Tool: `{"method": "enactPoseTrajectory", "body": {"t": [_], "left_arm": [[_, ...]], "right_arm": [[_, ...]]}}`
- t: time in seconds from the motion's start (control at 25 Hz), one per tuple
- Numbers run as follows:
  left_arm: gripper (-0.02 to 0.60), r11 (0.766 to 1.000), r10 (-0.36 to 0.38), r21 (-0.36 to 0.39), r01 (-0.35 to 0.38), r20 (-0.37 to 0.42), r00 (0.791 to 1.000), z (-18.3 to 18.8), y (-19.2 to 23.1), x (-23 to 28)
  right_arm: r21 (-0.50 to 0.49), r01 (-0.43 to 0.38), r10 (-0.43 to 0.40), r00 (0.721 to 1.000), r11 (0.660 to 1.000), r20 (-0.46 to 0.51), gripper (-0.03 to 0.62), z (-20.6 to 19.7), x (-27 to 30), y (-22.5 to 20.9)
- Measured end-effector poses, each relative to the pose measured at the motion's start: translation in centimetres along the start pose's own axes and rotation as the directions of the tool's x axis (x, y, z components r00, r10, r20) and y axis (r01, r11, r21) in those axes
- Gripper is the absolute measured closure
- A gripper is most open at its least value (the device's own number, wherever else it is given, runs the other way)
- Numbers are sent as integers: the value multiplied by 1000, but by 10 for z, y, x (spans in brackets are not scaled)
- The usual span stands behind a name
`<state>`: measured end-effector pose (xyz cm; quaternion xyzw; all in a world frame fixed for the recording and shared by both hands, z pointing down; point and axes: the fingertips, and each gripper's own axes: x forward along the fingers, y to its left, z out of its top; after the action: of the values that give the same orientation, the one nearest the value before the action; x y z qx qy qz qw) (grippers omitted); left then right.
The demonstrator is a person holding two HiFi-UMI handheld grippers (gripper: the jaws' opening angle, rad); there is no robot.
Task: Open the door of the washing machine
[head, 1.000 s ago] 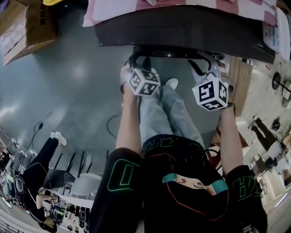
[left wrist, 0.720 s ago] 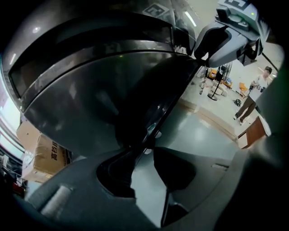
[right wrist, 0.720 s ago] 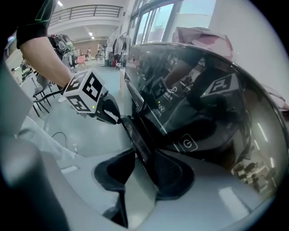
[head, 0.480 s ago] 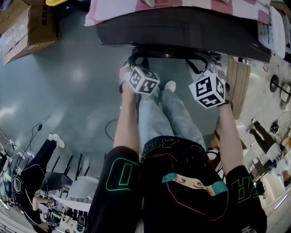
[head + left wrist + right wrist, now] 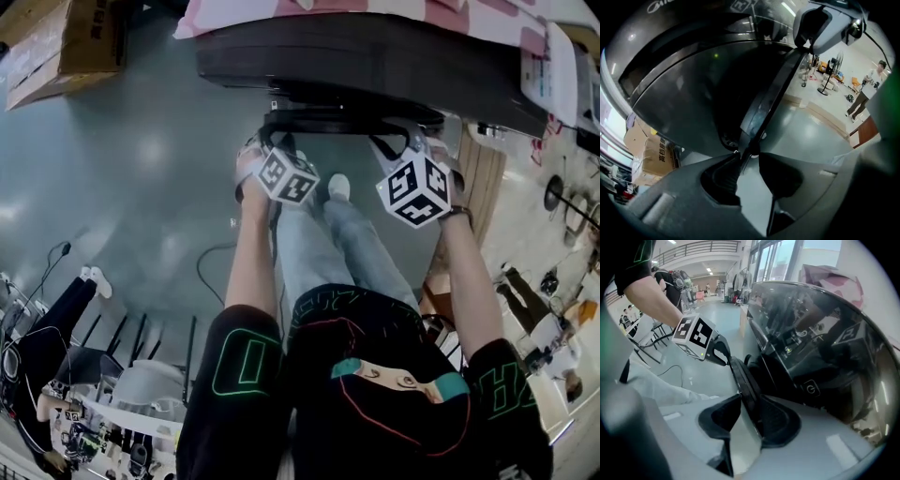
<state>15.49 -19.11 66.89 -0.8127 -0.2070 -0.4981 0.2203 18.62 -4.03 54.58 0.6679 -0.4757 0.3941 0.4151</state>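
Door (image 5: 347, 120) of the washer (image 5: 375, 66) stands part open, swung out from the dark front, with its round rim held between both grippers. Left gripper (image 5: 272, 129) is on the rim's left end and right gripper (image 5: 414, 131) on its right end, both pointing steeply down at it.

Left gripper view: the door (image 5: 764, 108) rim runs edge-on from the left gripper (image 5: 747, 157) straight ahead and up to the right gripper (image 5: 825, 26) at the far end. The jaws have just been closing. The rim sits at their tips with both pads on it, so it is clamped. The washer (image 5: 693, 93) body curves off to the left of the jaws, and bare floor (image 5: 811, 131) lies to their right.

Right gripper view: the door (image 5: 740, 376) rim goes deep between the jaws of the right gripper (image 5: 747, 401). These jaws have also just been closing, and the pads press the rim from both sides. Ahead along the rim is the left gripper (image 5: 723, 355) with its marker cube (image 5: 693, 338), biting the same edge. Right of the jaws is the glossy washer (image 5: 811, 348) front with a power button (image 5: 811, 389).

Further out in the head view, a pink and white cloth (image 5: 375, 9) lies on top of the washer beyond both grippers. The person's legs (image 5: 319, 244) are below, between the two grippers. A cable (image 5: 211, 262) lies on the floor (image 5: 141, 187) left of the left arm. A cardboard box (image 5: 66, 42) sits far off to the left gripper's outer side.
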Motion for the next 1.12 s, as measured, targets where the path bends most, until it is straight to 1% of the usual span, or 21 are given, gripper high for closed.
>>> {"method": "enactPoseTrajectory", "body": {"t": [0.08, 0.2, 0.4, 0.64, 0.76, 0.92, 1.0, 1.12], "left_arm": [[450, 1000, 7, -28, -7, -3, 1000, -11, -13, -5], [449, 997, -3, -72, 1, -23, 1000, -26, -39, -12], [449, 993, 34, -109, -43, -86, 996, -47, -72, -21], [450, 983, 41, -173, -62, -124, 991, -64, -113, -32], [451, 973, 26, -224, -55, -130, 991, -74, -140, -38], [454, 960, -27, -281, -14, -140, 990, -84, -188, -45], [456, 951, -31, -310, -11, -130, 991, -86, -203, -47], [456, 939, -17, -344, -26, -121, 992, -90, -217, -48]], "right_arm": [[-30, -8, 8, 1000, 1000, 15, 462, -3, -2, 9], [-66, -25, 27, 999, 998, 25, 459, -12, -8, 25], [-144, -59, 66, 997, 988, 45, 459, -25, -16, 46], [-234, -95, 115, 991, 968, 74, 457, -41, -25, 67], [-298, -111, 136, 989, 948, 64, 456, -52, -31, 81], [-374, -139, 163, 986, 917, 33, 451, -77, -42, 99], [-405, -140, 169, 985, 903, 37, 450, -83, -45, 104], [-443, -147, 177, 984, 884, 25, 450, -89, -48, 109]]}}
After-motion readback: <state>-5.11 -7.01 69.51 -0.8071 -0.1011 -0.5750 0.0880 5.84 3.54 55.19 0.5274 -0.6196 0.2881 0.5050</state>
